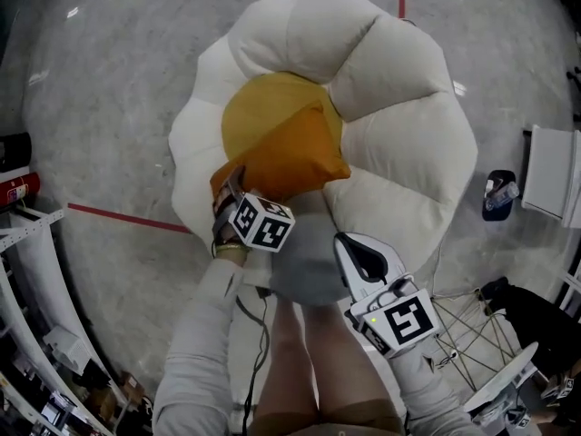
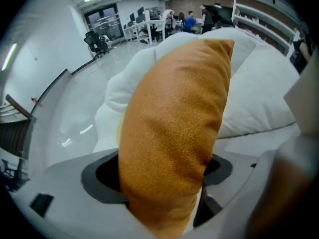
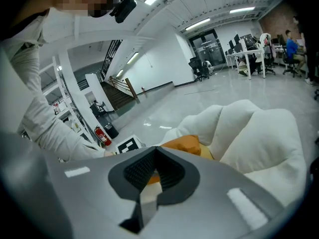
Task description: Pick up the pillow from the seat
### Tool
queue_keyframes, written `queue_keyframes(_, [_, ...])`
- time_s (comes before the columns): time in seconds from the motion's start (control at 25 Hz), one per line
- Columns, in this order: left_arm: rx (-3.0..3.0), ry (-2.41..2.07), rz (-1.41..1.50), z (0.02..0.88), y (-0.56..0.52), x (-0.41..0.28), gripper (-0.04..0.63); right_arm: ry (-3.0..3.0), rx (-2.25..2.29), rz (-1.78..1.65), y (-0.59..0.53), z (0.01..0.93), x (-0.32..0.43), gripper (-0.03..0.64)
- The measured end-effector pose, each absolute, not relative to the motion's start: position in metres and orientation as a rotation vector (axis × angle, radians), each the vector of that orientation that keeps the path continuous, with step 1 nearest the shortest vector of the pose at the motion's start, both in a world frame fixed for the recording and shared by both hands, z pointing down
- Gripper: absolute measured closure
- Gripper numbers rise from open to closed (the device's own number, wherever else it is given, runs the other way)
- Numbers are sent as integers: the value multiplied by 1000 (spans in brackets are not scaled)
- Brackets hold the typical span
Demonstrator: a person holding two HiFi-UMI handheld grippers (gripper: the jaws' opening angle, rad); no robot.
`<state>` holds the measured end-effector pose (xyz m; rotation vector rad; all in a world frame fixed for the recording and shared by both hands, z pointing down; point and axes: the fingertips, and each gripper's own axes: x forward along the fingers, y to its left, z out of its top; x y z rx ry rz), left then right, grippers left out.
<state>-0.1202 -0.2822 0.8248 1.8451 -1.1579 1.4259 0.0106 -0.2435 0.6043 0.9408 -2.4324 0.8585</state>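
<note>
Pinching the near end of the orange pillow (image 2: 174,118) with the left gripper (image 2: 162,180), jaws standing fairly wide round the stuffing. Holding the right gripper (image 3: 154,171) closed on nothing, near the front of the seat (image 1: 408,143).

Finding the pillow lying on the seat's yellow centre.

Expecting possible slippage: soft filling squeezing out of an end-only grip, or the far end dragging.

Noting a grainy, suede-like cover and plump shape against puffy cream petal-like lobes.

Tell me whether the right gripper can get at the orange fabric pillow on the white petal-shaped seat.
Probably yes: nothing stands between the right gripper and the orange fabric pillow, though its jaws are together and the left gripper clamps the near corner.
</note>
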Motion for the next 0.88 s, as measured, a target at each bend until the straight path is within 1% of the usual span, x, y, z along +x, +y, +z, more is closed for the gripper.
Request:
queue_keyframes(0.28, [1838,-1204,1143,738,-220,-99,173,-2441,957,795,-215,560,11,620])
queue_keyframes(0.64, [1832,-1341,848,606,-169,-107,172,-2461,958,706,-168,491,5,620])
queue_keyframes(0.88, [1856,-1420,715,524,-129,-121,172,-2501,961,630,-142,445,-1,620])
